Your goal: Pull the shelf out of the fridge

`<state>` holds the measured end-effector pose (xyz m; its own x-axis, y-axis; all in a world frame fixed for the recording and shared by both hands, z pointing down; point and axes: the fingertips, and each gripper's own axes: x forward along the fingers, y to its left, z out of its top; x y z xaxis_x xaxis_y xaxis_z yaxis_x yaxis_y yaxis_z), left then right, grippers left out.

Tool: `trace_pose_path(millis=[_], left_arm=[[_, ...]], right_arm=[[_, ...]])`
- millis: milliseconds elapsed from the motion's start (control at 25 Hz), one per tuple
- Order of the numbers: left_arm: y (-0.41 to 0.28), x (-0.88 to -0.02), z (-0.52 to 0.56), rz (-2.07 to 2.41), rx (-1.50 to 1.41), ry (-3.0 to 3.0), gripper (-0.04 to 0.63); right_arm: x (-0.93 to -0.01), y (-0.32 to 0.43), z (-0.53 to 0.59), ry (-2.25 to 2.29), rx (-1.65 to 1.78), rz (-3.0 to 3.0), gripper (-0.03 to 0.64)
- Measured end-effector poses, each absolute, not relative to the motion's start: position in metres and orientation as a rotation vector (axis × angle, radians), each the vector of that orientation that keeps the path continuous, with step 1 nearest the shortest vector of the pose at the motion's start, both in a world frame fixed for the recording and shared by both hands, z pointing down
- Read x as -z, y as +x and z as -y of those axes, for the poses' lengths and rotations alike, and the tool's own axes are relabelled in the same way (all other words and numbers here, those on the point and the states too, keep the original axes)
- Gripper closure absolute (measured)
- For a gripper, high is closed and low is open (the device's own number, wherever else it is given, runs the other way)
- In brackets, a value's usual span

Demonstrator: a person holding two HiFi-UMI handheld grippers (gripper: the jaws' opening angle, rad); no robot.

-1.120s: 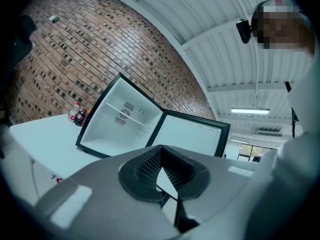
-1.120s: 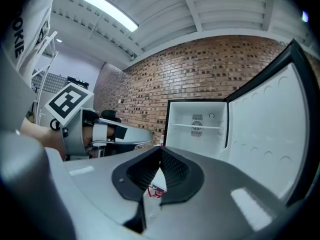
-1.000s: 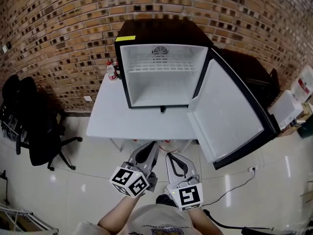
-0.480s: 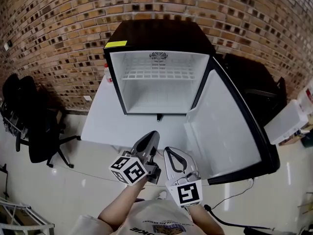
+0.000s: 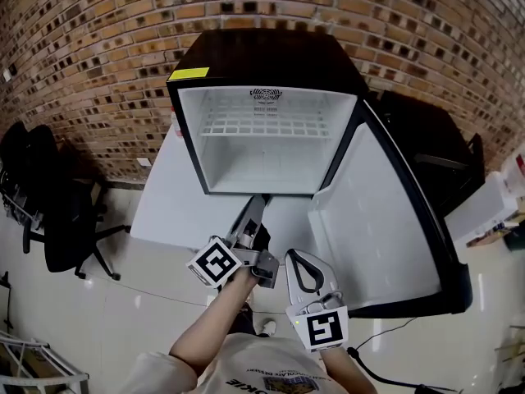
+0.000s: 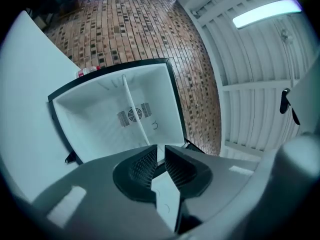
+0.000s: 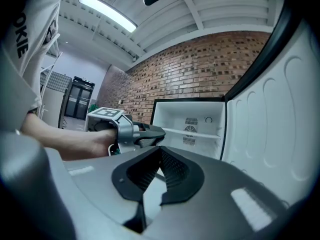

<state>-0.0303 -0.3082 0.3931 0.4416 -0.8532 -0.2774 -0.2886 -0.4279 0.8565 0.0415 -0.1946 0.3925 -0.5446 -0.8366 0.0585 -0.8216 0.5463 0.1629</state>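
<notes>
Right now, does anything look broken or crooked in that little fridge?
Nothing stands out. The fridge stands upright on the table, its door is swung wide open, and the shelf sits level inside with nothing on it.

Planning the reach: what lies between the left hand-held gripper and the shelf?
Head view: only bare table and fridge floor; the left hand-held gripper, jaws just opening, is empty.

The shelf sits inside the fridge on the table.
</notes>
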Motion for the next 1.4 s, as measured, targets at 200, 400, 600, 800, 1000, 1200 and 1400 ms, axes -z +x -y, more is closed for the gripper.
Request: trace_pose_path(millis=[200,400,600,800,1000,1200,1400], left_arm=[[-0.037,-0.391,0.340,0.963,1.016,1.865,0.532],[-0.045,-0.397,0.381,0.953,1.062,1.783,0.502],[-0.052,-0.405,0.426,0.953,1.096,1.682,0.453],[-0.059,-0.405,0.469,0.975,1.137,1.609,0.453],[-0.066,-0.404,0.499,0.975,1.158,1.553,0.453],[-0.068,-0.408,0.518,0.965,1.138,1.534,0.430],[-0.071,-0.403,0.530,0.977,1.148,1.539,0.484]], right_arm=[[-0.388,0.041,0.211,1.457,0.189,2.626,0.617],[-0.382,0.035,0.231,1.485,0.204,2.605,0.617],[-0.380,0.025,0.255,1.507,0.230,2.568,0.617],[-0.385,0.018,0.277,1.536,0.205,2.540,0.617],[-0.388,0.014,0.293,1.550,0.197,2.510,0.617],[-0.393,0.015,0.306,1.566,0.175,2.492,0.617],[-0.398,0.016,0.315,1.571,0.151,2.481,0.617]])
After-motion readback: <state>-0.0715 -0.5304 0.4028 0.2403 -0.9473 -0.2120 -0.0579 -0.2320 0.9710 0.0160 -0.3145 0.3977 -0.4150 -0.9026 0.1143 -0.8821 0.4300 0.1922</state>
